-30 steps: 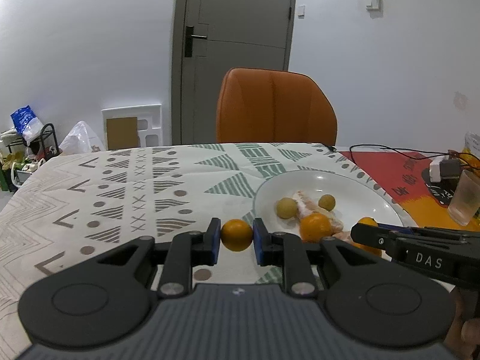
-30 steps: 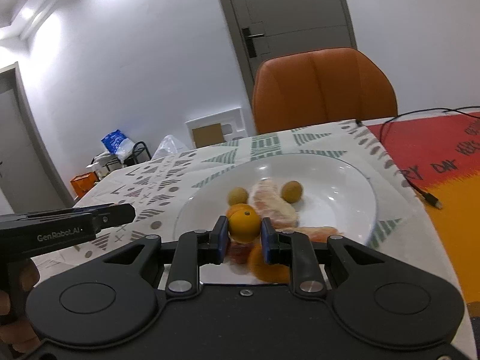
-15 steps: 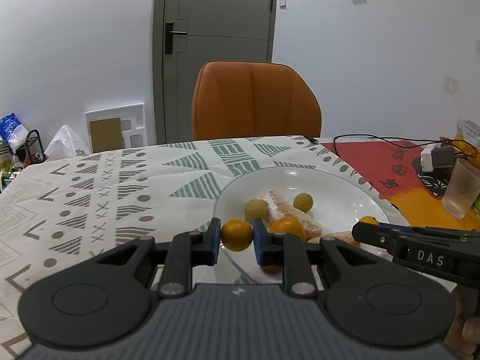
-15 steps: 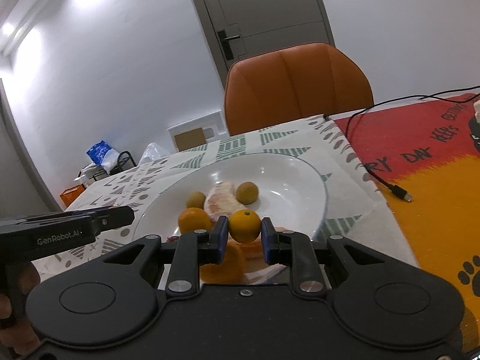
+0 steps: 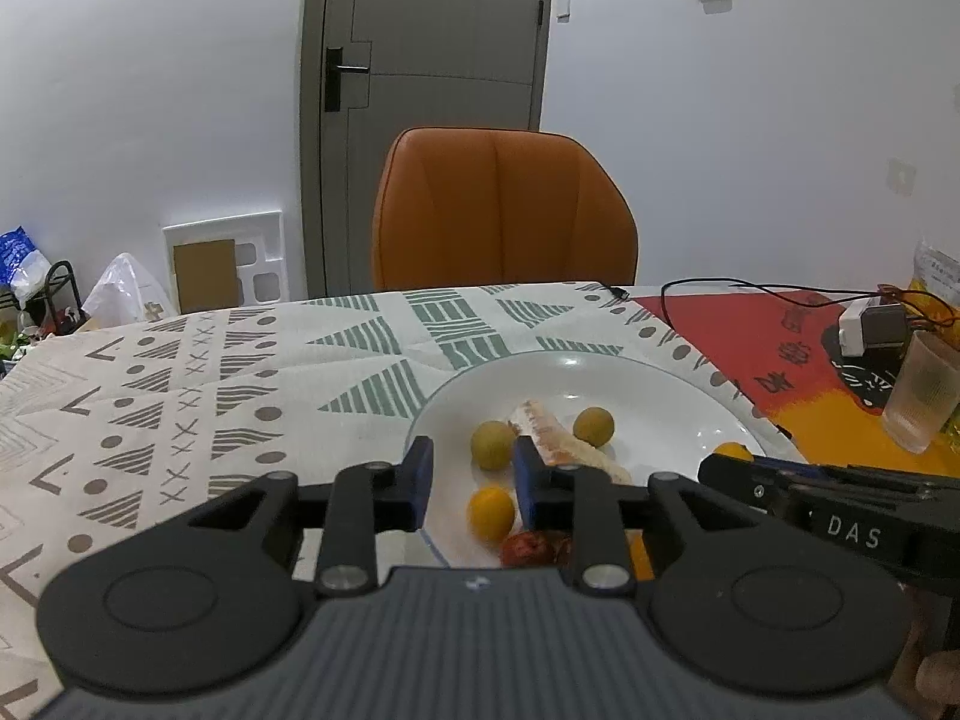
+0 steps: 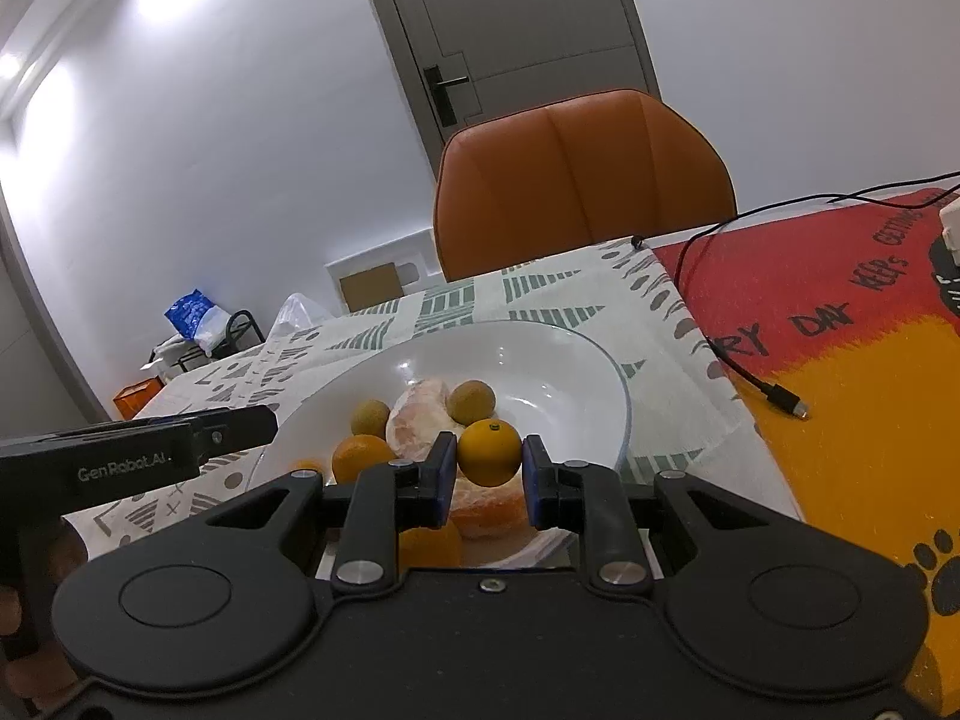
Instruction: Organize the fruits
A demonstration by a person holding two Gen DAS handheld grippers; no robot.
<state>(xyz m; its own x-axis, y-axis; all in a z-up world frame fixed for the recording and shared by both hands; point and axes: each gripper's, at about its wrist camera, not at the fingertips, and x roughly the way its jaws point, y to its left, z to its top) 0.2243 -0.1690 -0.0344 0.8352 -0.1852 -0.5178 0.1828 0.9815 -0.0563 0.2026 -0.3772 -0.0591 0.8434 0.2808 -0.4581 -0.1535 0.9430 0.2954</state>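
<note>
Left wrist view: the left gripper [image 5: 470,474] has just been opening, and its jaws now stand narrowly apart with nothing pressed between the pads; the small orange [image 5: 491,513] it was carrying lies just below the gap, toward the right-hand jaw, on the near part of the white plate [image 5: 660,384]. Being round, this fruit has no long axis to line up with. Just past it, ahead of the jaws, sits a greenish-yellow fruit [image 5: 493,444], then a peeled citrus segment [image 5: 549,432] whose long axis runs diagonally away to the left, and another small round fruit [image 5: 593,425] beyond the right jaw. In the right wrist view, the right gripper [image 6: 489,462] is clamped on a second small orange [image 6: 489,452], stem dimple turned up, held over the plate's near half above the peeled segments [image 6: 420,414]. The right hand's release looks like the coming move, and the open plate floor lies ahead and right of its jaws.
</note>
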